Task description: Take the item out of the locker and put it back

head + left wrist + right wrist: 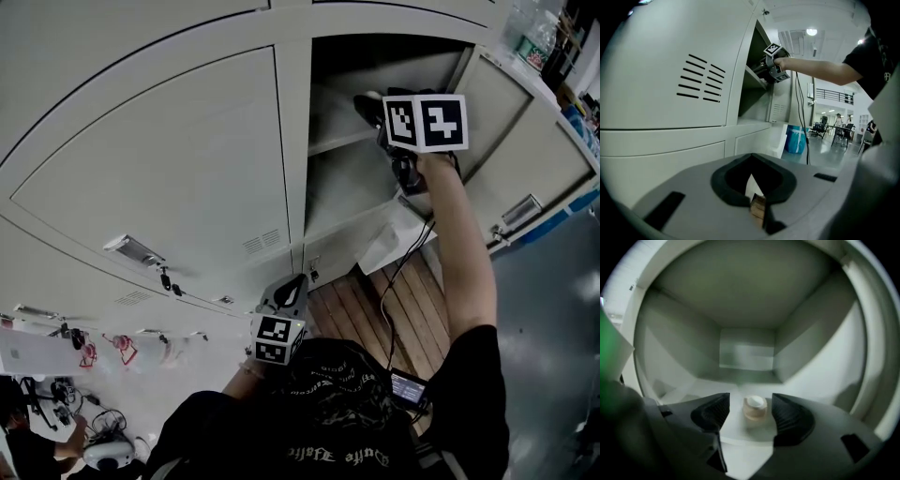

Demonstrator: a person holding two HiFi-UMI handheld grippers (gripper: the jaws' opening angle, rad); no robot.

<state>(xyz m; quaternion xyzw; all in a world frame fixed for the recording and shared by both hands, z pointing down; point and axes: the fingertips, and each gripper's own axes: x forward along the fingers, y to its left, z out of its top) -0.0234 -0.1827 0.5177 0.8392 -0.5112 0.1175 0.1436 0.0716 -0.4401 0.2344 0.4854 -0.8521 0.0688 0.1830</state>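
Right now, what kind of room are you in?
Probably a locker area in a big workplace hall: grey metal lockers with vent slits, one open showing a shelf, desks and chairs beyond.

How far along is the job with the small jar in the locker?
Done: the locker stands open and the right gripper is inside. In hand: its open jaws flank the small capped jar on the shelf, untouched. Left: either grasping it or, if just returned, withdrawing; unclear which.

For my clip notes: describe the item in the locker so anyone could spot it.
In the pale grey locker bank, one compartment stands open. On its shelf, between the open jaws of the right claw and untouched, sits a small round container, tan with a white cap; nothing else shows on that shelf.
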